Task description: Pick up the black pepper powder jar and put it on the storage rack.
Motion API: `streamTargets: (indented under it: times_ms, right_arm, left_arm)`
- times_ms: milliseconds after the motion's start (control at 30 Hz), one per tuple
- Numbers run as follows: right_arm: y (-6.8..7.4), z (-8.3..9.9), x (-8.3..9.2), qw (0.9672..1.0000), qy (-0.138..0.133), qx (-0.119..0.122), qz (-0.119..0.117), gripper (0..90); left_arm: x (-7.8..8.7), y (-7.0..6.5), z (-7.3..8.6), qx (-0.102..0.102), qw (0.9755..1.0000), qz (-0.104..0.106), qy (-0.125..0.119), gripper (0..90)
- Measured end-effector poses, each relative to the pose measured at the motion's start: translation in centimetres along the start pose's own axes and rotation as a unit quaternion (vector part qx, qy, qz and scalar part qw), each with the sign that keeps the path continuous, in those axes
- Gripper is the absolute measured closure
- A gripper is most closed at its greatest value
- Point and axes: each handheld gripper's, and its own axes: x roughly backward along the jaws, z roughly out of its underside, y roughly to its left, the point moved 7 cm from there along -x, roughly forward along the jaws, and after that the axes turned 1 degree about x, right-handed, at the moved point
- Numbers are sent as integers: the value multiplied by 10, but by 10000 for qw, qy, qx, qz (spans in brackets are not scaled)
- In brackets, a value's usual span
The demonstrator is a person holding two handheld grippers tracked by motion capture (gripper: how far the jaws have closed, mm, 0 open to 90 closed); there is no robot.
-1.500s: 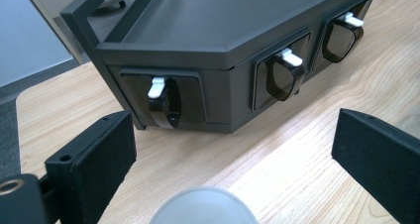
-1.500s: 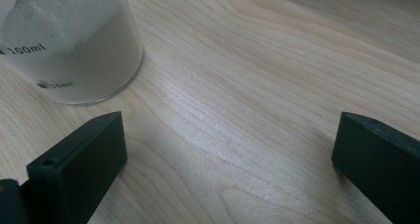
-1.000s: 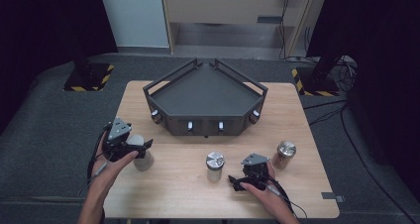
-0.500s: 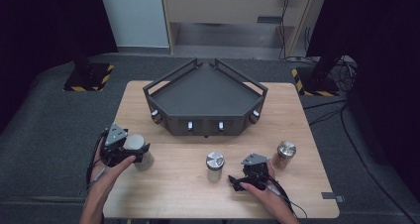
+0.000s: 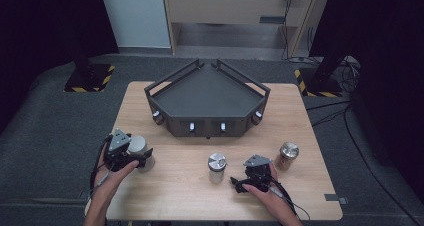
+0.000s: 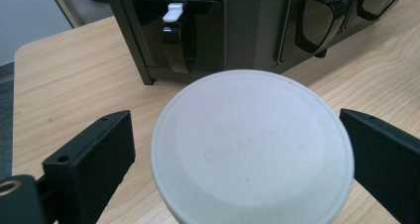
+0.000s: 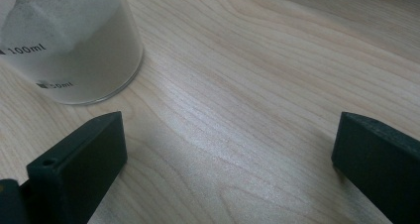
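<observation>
From the high view I take the dark angular tray (image 5: 207,98) at the far middle of the table (image 5: 165,196) as my landmark. My left gripper (image 5: 131,156) sits near-left of the tray's front wall, around a white-lidded jar (image 5: 138,147). My right gripper (image 5: 239,182) lies near-right of the tray's front, low on the wood. A jar of white powder (image 5: 216,167) stands just to the left of that gripper, straight out from the tray's front. A brown-filled jar (image 5: 286,155) stands off the tray's right front corner.

In the left gripper view the white-lidded jar (image 6: 252,147) sits between my jaws, with the tray's front and one of its white latches (image 6: 174,11) beyond it. Both black jaws stand off the lid's rim with wood showing in the gap, so this tool is released, bracketing the jar but not gripping it. If I close from here, I judge the jaws may catch only the lid, high up, and the jar could tip or slip as I lift.

In the right gripper view my jaws are spread wide over bare wood, holding nothing. The jar of white powder (image 7: 69,45), marked 100ml, stands off to one side beyond one jaw. A careless sweep that way could knock it over.
</observation>
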Motion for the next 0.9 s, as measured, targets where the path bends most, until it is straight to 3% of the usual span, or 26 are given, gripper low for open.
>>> streamTargets:
  times_ms: [333, 567, 767, 900]
  right_arm:
    - [0, 0, 0, 10000, -1, 0, 0, 5]
    - [0, 0, 0, 10000, -1, 1, 1, 5]
    - [0, 0, 0, 10000, -2, 6, 1, 5]
    - [0, 0, 0, 10000, -1, 1, 1, 5]
  left_arm:
    - [-5, 1, 10, 77, 10000, 45, -8, 32]
    - [-5, 1, 15, 126, 9998, 27, -119, 140]
    - [-4, -3, 18, 168, 9995, -33, -270, 308]
    - [-3, -5, 17, 186, 9995, -85, -245, 325]
